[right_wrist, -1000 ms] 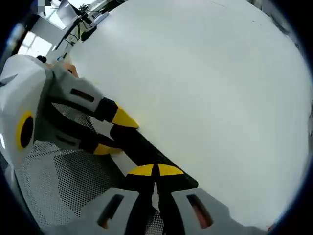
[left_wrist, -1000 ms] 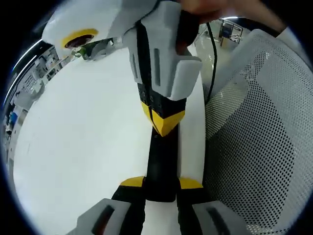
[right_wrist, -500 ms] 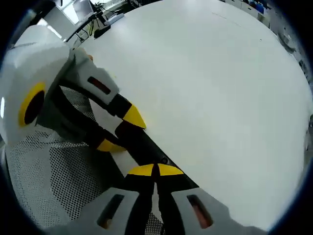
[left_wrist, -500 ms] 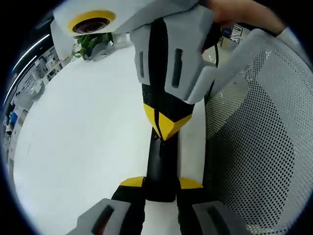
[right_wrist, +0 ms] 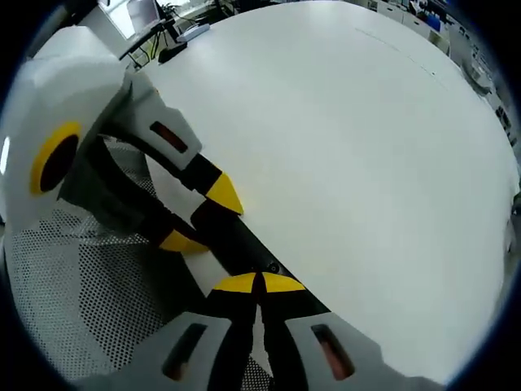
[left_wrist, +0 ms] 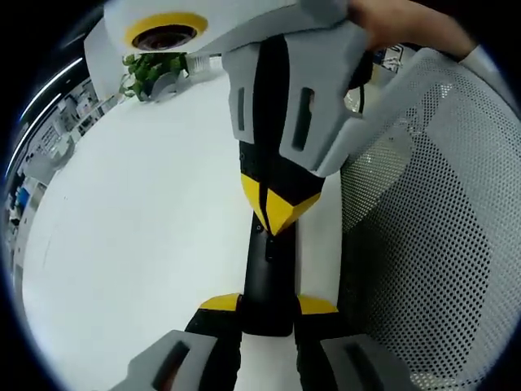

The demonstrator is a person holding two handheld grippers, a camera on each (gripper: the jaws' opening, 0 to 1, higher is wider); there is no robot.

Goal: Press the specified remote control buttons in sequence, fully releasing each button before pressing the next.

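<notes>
Left gripper view: the left gripper is clamped on the near end of a black remote control, one yellow-tipped jaw on each long side. The remote runs straight ahead over a white table. At its far end the right gripper, jaws together with tips meeting in a point, touches the remote's top face beside a small button; the remote's far end is hidden beneath that gripper. A white perforated mesh surface lies to the right, its form cut off. A potted plant stands far ahead to the left.

Right gripper view: the right gripper, closed tip to tip, rests on the remote, whose buttons are hard to make out. The left gripper enters from the left, gripping the remote's far end.
</notes>
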